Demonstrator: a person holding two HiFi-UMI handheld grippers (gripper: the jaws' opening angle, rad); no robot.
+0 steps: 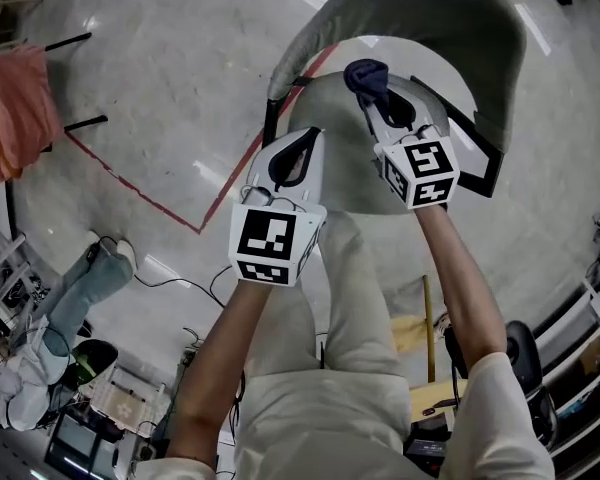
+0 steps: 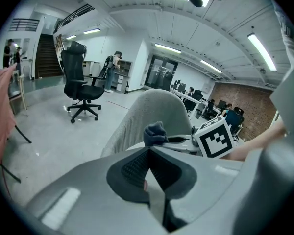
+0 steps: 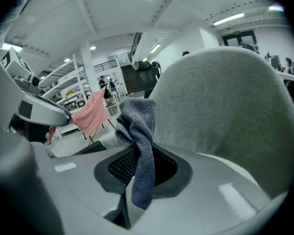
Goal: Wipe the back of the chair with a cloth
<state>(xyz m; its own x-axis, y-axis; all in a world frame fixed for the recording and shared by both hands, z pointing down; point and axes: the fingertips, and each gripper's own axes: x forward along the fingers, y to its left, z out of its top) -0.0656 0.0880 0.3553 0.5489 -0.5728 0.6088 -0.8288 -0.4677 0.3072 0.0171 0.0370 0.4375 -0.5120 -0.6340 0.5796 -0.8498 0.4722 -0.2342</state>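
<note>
Grey fabric covers the chair [image 1: 430,18] ahead of you, its curved back rising beyond the seat [image 1: 352,173]. Your left tongs [image 1: 313,133] hover over the seat with the jaws pressed together on nothing, while your right tongs [image 1: 375,100], just beside them and nearer the chair's back, are clamped on a dark blue cloth [image 1: 368,74]. The cloth bunches above the jaw tips and hangs a tail down between them, close to the back's inner face; whether it touches cannot be told.
</note>
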